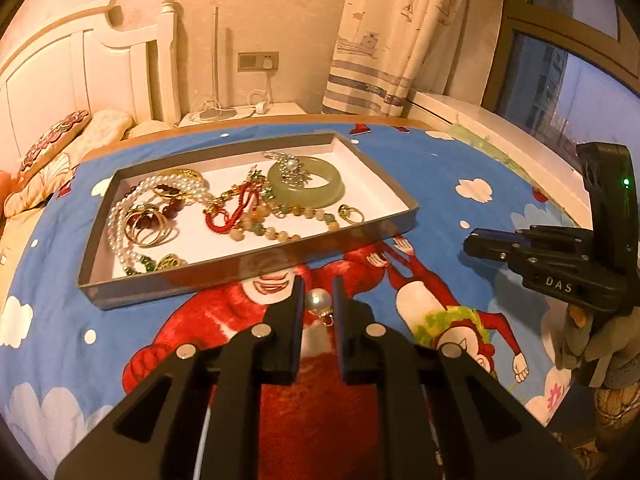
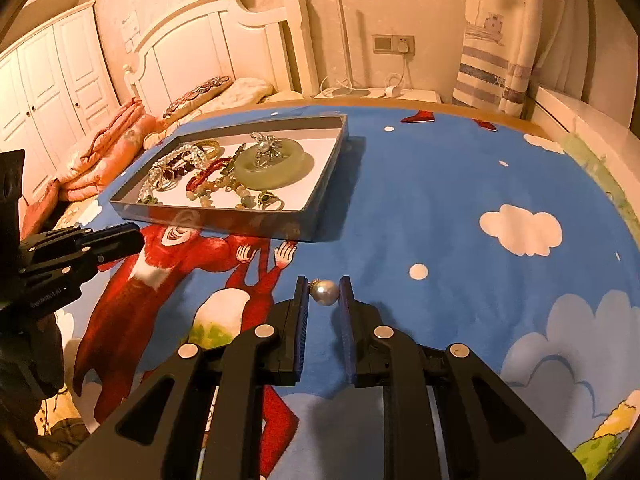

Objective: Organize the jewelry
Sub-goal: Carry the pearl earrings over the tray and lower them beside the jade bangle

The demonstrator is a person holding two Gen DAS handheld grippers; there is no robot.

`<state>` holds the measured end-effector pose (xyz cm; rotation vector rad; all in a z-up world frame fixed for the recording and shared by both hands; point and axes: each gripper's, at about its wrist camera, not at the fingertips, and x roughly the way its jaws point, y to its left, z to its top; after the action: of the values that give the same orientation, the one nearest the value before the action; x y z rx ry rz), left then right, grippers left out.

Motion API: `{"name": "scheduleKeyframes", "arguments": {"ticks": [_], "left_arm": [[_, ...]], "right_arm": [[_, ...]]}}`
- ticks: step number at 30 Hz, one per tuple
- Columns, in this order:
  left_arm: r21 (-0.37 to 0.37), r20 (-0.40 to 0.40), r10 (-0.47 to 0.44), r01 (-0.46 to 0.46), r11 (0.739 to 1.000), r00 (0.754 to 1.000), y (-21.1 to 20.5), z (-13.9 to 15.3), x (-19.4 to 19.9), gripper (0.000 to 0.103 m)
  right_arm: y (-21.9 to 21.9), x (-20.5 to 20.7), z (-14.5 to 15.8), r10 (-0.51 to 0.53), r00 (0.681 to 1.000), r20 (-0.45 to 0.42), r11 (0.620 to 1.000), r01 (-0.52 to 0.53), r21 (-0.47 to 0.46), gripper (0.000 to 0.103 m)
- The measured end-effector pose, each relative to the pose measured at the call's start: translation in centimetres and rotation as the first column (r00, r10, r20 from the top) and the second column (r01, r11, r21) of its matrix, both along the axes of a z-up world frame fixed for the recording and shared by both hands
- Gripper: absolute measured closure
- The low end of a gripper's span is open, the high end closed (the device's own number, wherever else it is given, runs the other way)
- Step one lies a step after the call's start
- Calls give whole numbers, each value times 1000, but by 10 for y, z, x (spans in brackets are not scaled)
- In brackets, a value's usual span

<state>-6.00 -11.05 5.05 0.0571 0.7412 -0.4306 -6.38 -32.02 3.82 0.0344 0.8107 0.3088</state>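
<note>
My left gripper is shut on a pearl earring with a small red bead under it, held just in front of the grey tray. My right gripper is shut on a second pearl earring above the blue cloth. The tray holds a jade bangle with a sparkly brooch on it, a pearl necklace, red cord, bead strands and gold rings. Each gripper also shows in the other's view: the right gripper at the right edge, the left gripper at the left edge.
A blue cartoon blanket with red figures and white clouds covers the table. Behind it stand a white headboard, pillows, a nightstand with cables, a curtain and a window. A gloved hand holds the right gripper.
</note>
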Motion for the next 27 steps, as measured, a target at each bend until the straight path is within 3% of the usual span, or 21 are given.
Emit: {"name": "scheduleKeyframes", "arguments": {"ticks": [15, 25, 27], "left_arm": [[-5, 17, 31, -31, 999, 999, 14, 3, 5, 90], [19, 58, 78, -79, 997, 995, 20, 22, 34, 90], [32, 63, 103, -105, 994, 993, 23, 22, 44, 90]], "right_arm": [[43, 8, 15, 92, 995, 25, 995, -91, -44, 86], [98, 41, 38, 163, 982, 92, 983, -154, -99, 86], [111, 48, 38, 164, 981, 103, 978, -149, -145, 86]]}}
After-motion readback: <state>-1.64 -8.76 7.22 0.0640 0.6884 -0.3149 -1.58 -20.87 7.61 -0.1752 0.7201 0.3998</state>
